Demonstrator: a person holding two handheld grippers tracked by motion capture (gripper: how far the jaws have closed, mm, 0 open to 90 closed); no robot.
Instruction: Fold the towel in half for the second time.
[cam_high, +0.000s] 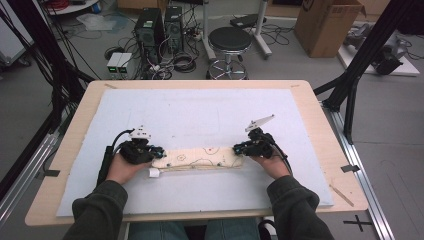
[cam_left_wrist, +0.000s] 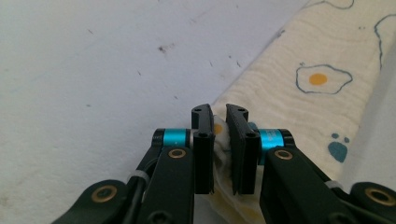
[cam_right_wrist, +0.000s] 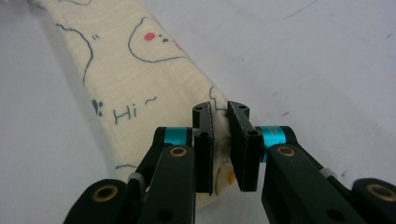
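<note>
Two grippers pinching the ends of a folded cloth

Both ends of the cloth are taken at once. The cloth, a cream strip printed with fried eggs and small bears, lies flat on the white mat, nearer the mat's front edge than its far edge and roughly midway between its sides. The left gripper is at the cloth's left end: in the left gripper view its jaws stand nearly together, with a bunched fold of the cloth squeezed between the pads. The right gripper is at the cloth's right end, jaws likewise almost closed, and the right gripper view shows a thin edge of the cloth caught between them. A small white tag sticks out at the cloth's left front corner.

The step appears to be securing both ends before lifting or folding. To do it well, each grip should include every layer at its end; the right grip looks shallow, close to the hem, and may slip under tension. Raise both hands together and keep them level with each other, so the cloth hangs evenly. Pull outward only enough to remove slack; a hard pull could drag the cloth free of the shallower grip. Keep the pads clear of the mat when lifting.
</note>
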